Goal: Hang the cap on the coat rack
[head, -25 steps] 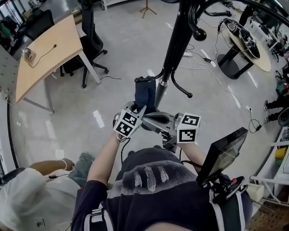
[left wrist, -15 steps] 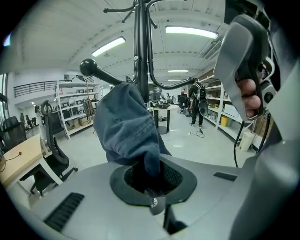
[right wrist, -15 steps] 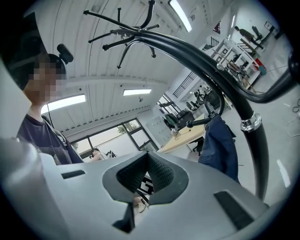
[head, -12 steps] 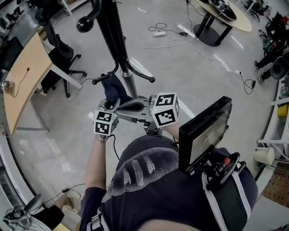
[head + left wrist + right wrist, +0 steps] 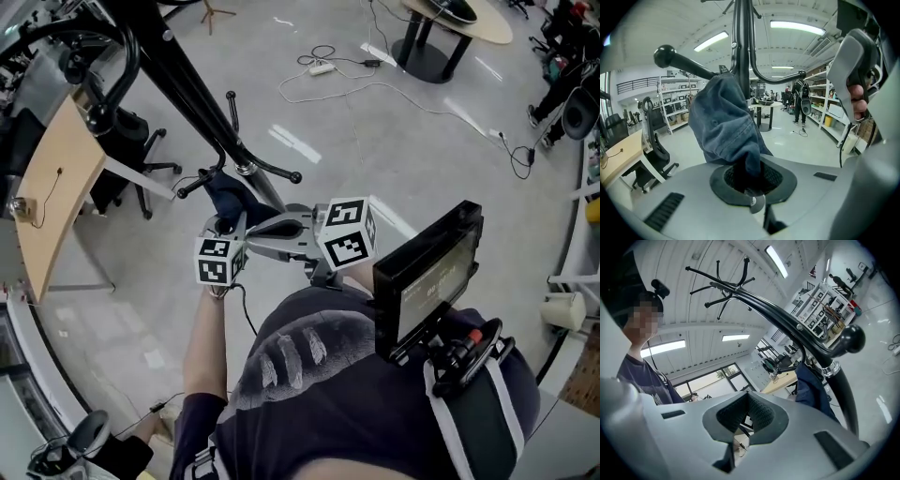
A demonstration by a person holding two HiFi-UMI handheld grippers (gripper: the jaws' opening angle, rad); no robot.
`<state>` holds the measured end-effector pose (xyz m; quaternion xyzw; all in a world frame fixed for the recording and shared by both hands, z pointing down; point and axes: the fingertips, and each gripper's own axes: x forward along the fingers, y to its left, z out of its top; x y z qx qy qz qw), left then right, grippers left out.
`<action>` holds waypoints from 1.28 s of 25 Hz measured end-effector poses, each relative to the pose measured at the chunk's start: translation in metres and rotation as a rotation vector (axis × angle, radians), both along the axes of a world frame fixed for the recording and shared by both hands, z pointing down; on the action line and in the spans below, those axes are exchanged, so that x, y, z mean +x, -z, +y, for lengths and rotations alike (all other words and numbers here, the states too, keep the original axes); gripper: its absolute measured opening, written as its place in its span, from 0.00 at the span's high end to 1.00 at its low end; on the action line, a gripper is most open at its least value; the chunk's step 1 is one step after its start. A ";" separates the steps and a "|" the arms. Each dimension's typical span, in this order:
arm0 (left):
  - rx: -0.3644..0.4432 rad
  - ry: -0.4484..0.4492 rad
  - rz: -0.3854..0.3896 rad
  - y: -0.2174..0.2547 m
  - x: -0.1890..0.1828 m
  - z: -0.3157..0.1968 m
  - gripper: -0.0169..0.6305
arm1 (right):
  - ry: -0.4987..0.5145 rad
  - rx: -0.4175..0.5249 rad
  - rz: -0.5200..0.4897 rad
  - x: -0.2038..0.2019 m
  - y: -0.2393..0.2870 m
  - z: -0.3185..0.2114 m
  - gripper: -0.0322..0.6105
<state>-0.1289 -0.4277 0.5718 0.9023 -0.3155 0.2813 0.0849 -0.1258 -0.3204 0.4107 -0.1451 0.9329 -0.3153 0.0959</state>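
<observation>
The dark blue denim cap (image 5: 724, 124) hangs bunched from my left gripper (image 5: 751, 180), which is shut on its fabric. In the head view the cap (image 5: 228, 195) sits just below the black coat rack (image 5: 192, 94), close to its lower hooks, with the left gripper (image 5: 229, 222) under it. A ball-tipped hook (image 5: 665, 55) juts out left of the pole (image 5: 742, 42) behind the cap. My right gripper (image 5: 267, 228) lies alongside on the right; its jaws (image 5: 740, 420) are shut with nothing in them. It looks up at the rack (image 5: 787, 324) and the cap (image 5: 811, 390).
A wooden desk (image 5: 56, 197) and an office chair (image 5: 131, 131) stand to the left. Cables (image 5: 323, 66) and a round table's base (image 5: 431, 52) lie on the floor beyond. A screen (image 5: 427, 272) is mounted at the person's chest. A person (image 5: 642, 357) stands behind the right gripper.
The head view has swung, so the rack's pole now runs in from the upper left instead of the upper right. Both grippers shifted sideways with the cap, still held under the rack's lower hooks.
</observation>
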 end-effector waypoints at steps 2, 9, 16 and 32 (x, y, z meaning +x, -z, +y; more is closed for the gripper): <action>-0.003 0.000 0.003 -0.001 0.004 0.000 0.95 | -0.011 -0.003 -0.001 0.004 -0.001 0.001 0.95; -0.015 0.021 0.006 -0.006 0.001 -0.014 0.95 | -0.052 -0.007 0.003 0.008 -0.006 -0.006 0.94; -0.014 0.061 0.016 -0.022 -0.007 -0.021 0.95 | -0.088 0.009 0.015 0.023 -0.026 -0.002 0.94; -0.035 0.041 0.028 -0.022 0.004 -0.032 0.95 | -0.269 -0.020 0.039 0.052 -0.020 0.021 0.94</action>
